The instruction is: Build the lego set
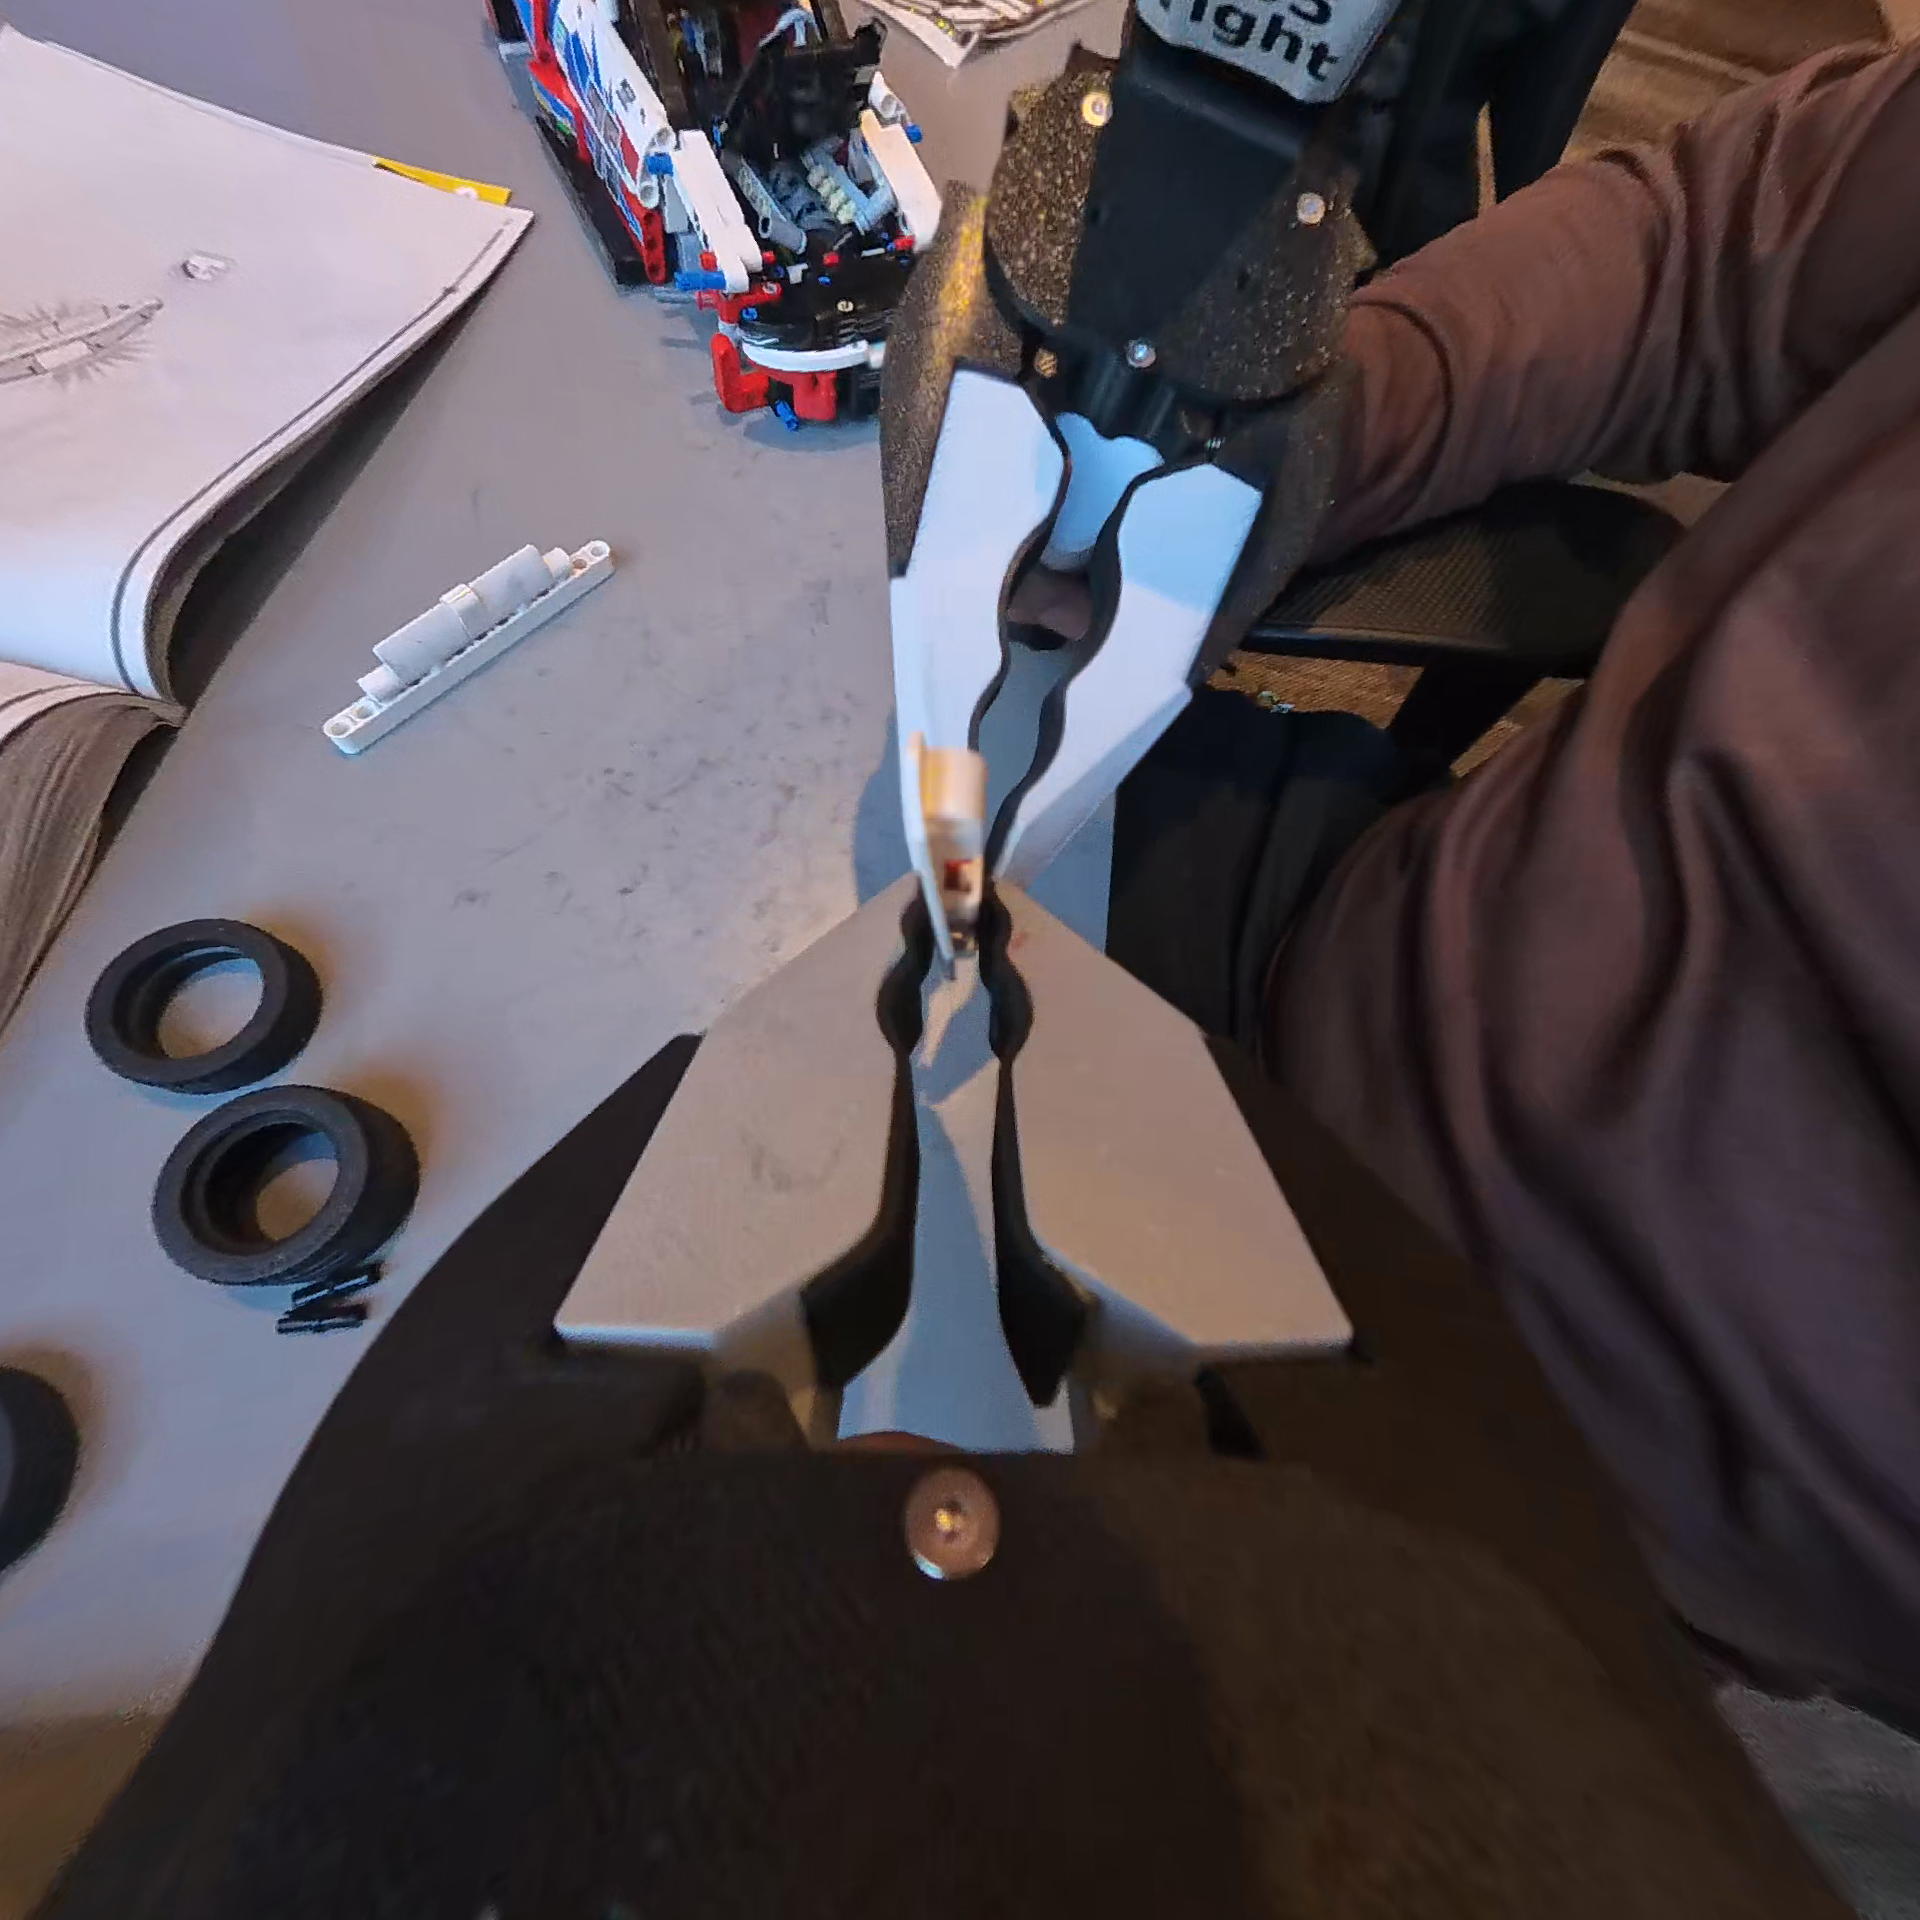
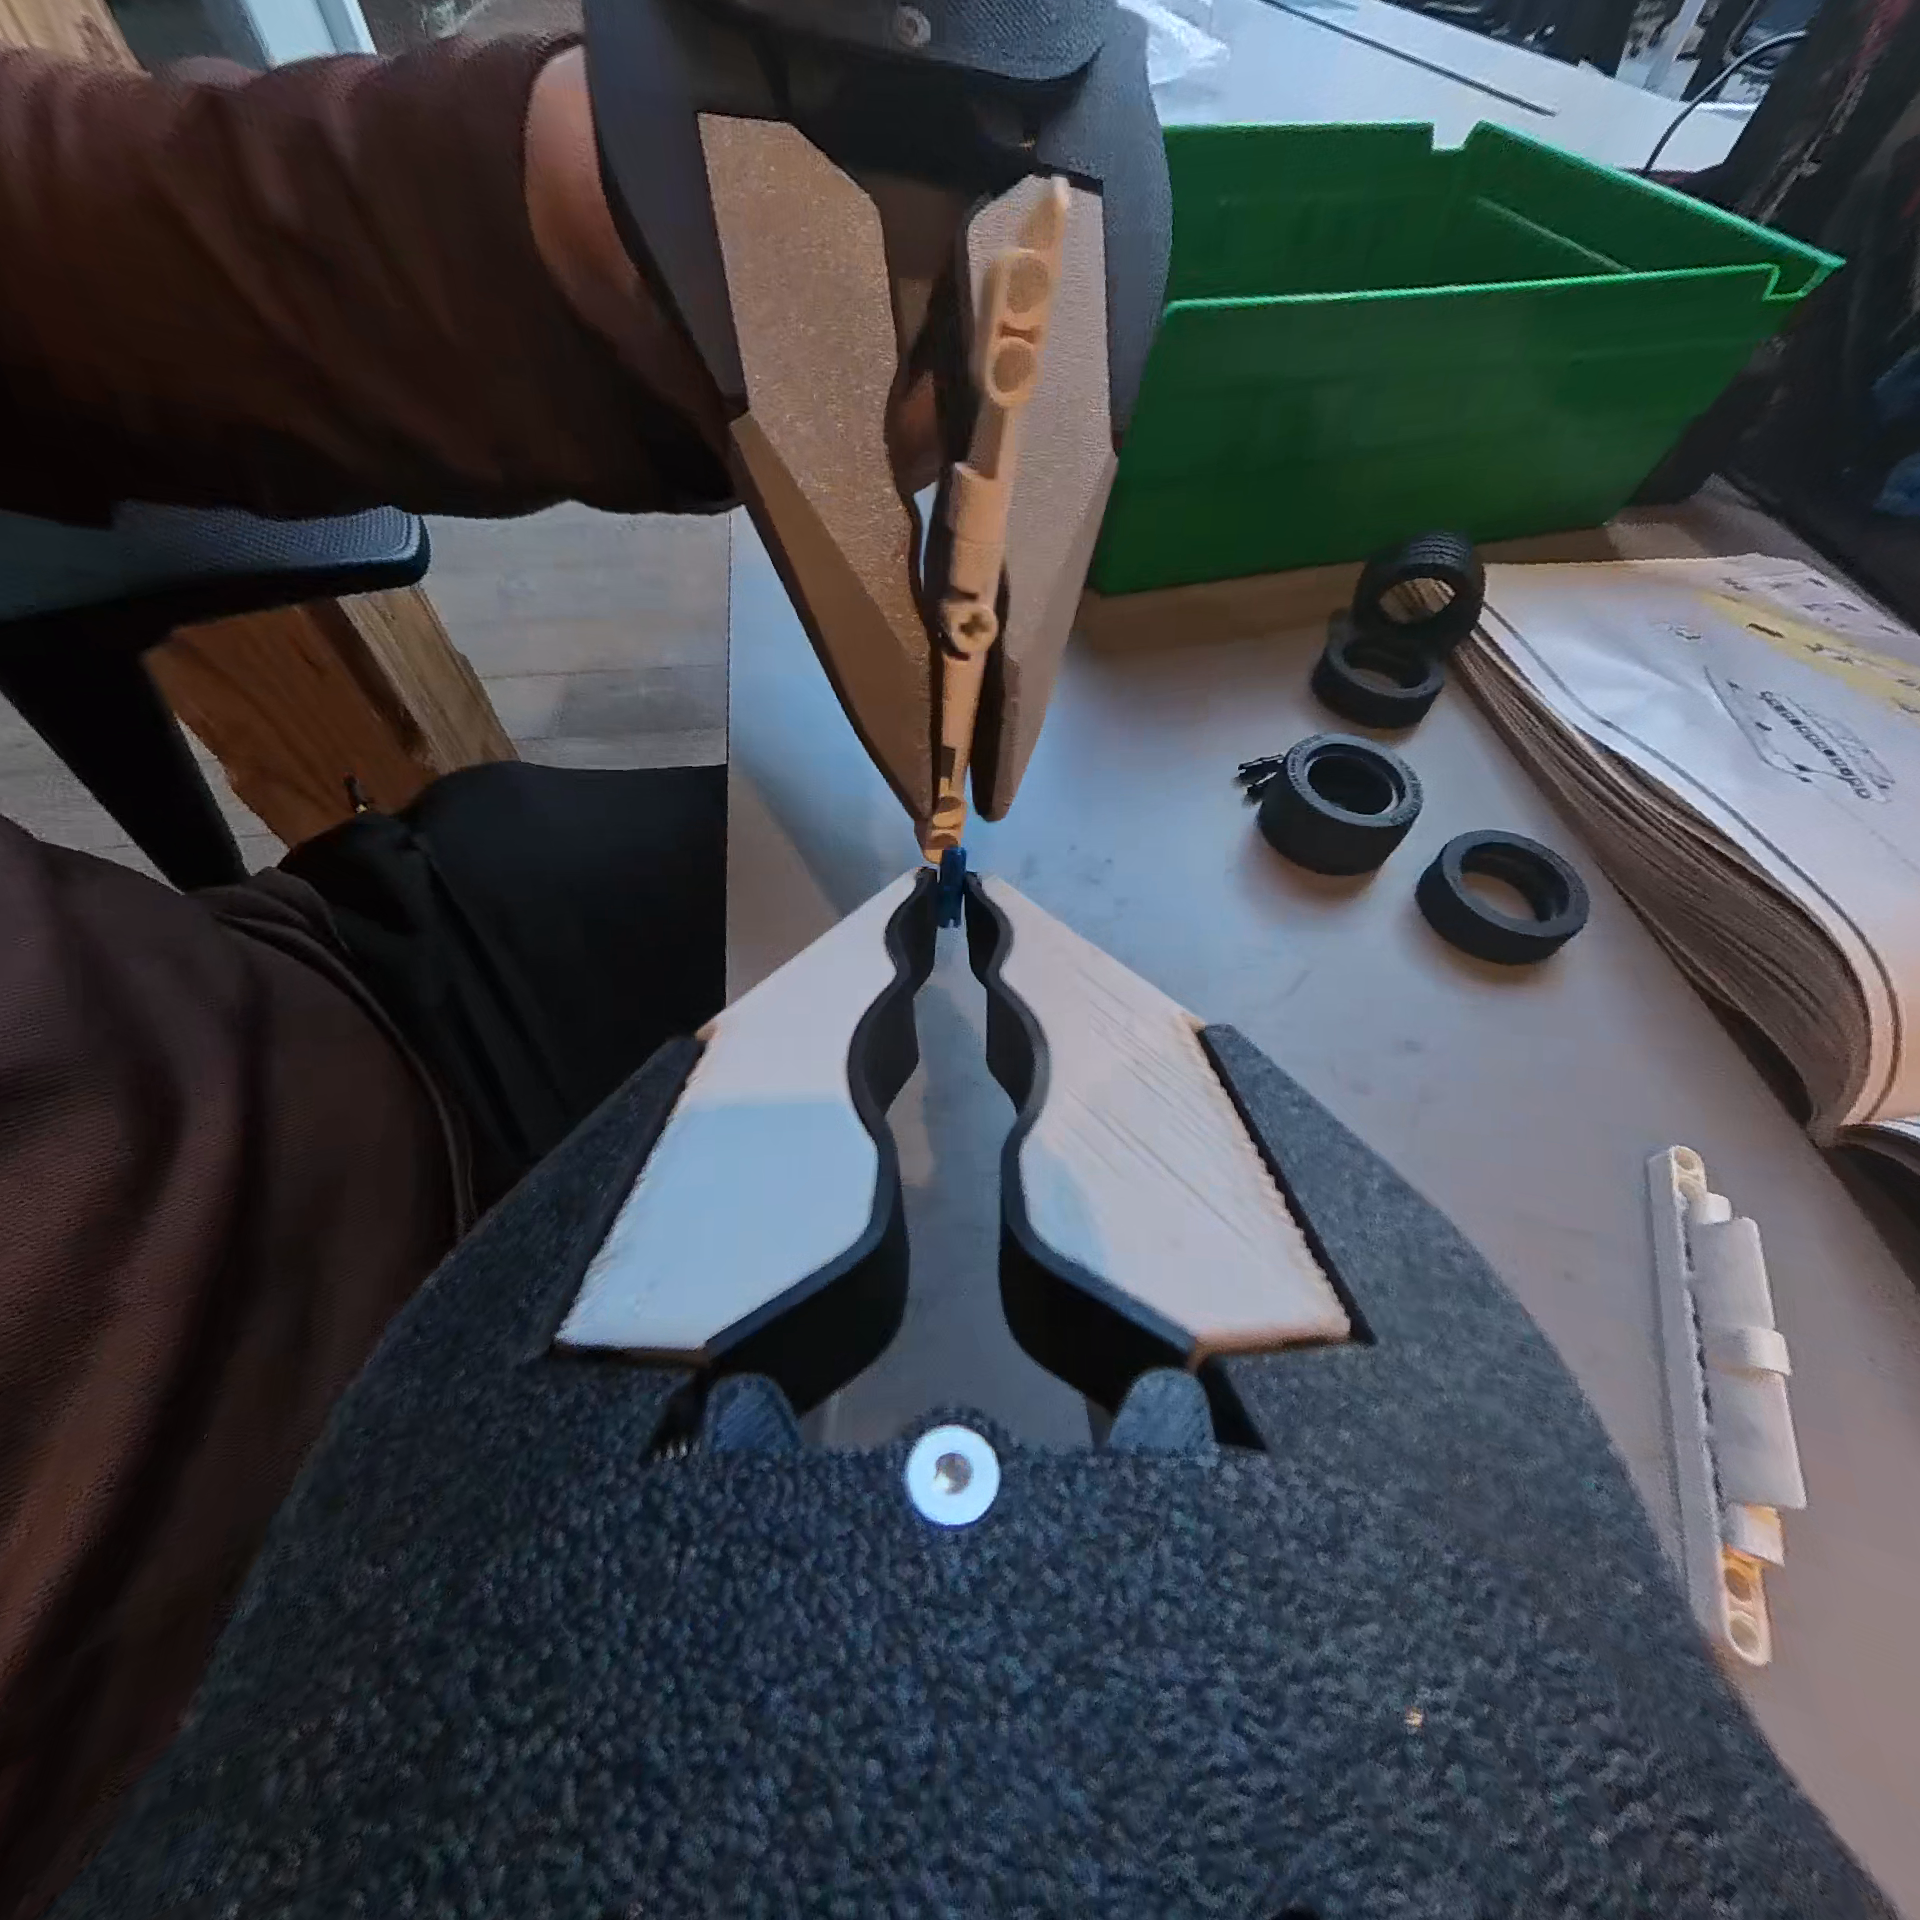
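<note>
My left gripper [image 1: 954, 909] is shut on a long white beam assembly [image 1: 951, 795]. In the right wrist view this gripper [image 2: 951, 810] reaches in from the top with the beam [image 2: 982, 468] lying along its fingers, its end poking out at the tips. My right gripper [image 2: 948, 885] is shut on a small blue pin [image 2: 951, 883], which sits right at the beam's end hole. In the left wrist view the right gripper [image 1: 977, 878] comes down from the top, tip to tip with the left. Both are held above the table's near edge.
A second white beam assembly [image 1: 468, 644] [image 2: 1714, 1382] lies on the grey table. Black tyres [image 1: 203, 1003] [image 2: 1340, 816] and small black pins [image 1: 327, 1304] lie beside an open instruction book [image 1: 208, 416] [image 2: 1714, 779]. The partly built model [image 1: 758, 208] and a green bin [image 2: 1455, 343] stand farther back. My two grippers' fingertips are within a few centimetres of each other. Both grippers' tips are roughly 25 centimeters from the open instruction book [image 2: 1714, 779].
</note>
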A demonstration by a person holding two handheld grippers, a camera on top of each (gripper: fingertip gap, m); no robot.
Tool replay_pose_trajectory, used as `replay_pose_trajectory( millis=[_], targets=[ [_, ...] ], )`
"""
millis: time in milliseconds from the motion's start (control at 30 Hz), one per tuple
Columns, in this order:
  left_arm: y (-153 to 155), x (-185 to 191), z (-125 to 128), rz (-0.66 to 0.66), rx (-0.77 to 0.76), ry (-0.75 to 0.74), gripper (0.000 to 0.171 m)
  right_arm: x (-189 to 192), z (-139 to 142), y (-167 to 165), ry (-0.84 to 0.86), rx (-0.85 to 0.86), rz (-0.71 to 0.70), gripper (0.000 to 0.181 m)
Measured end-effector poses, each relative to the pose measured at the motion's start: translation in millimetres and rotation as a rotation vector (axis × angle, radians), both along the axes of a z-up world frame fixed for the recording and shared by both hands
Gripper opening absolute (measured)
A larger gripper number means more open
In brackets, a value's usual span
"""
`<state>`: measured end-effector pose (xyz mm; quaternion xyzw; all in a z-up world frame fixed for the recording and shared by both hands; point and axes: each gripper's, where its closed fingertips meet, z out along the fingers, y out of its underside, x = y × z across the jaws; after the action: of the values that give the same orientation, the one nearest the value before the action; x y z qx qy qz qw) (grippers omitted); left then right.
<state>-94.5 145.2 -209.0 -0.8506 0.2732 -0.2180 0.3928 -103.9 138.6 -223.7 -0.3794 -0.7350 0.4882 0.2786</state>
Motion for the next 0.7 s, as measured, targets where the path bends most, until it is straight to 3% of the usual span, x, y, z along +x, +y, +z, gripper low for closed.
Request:
replay_pose_trajectory(
  millis=[133, 333, 400, 567, 700],
  targets=[
    [3, -5, -13, 0.017, -0.007, -0.005, 0.004, 3, 4, 8, 0.021, 0.003, -0.031, 0.005],
    [1, -17, -58, 0.073, -0.281, 0.04, 0.005, 8, 33, 12, 0.085, -0.136, -0.01, 0.004],
    [0, -24, -74, 0.106, -0.388, 0.112, 0.005, 5, 25, 11, 0.065, -0.098, -0.013, 0.005],
    [4, -24, -77, 0.119, -0.472, 0.118, 0.004, 0, -29, 29, -0.129, 0.041, -0.089, 0.004],
    [7, -16, -77, 0.095, -0.43, 0.06, 0.004, 0, -26, 30, -0.121, 0.033, -0.093, 0.004]
  ],
)
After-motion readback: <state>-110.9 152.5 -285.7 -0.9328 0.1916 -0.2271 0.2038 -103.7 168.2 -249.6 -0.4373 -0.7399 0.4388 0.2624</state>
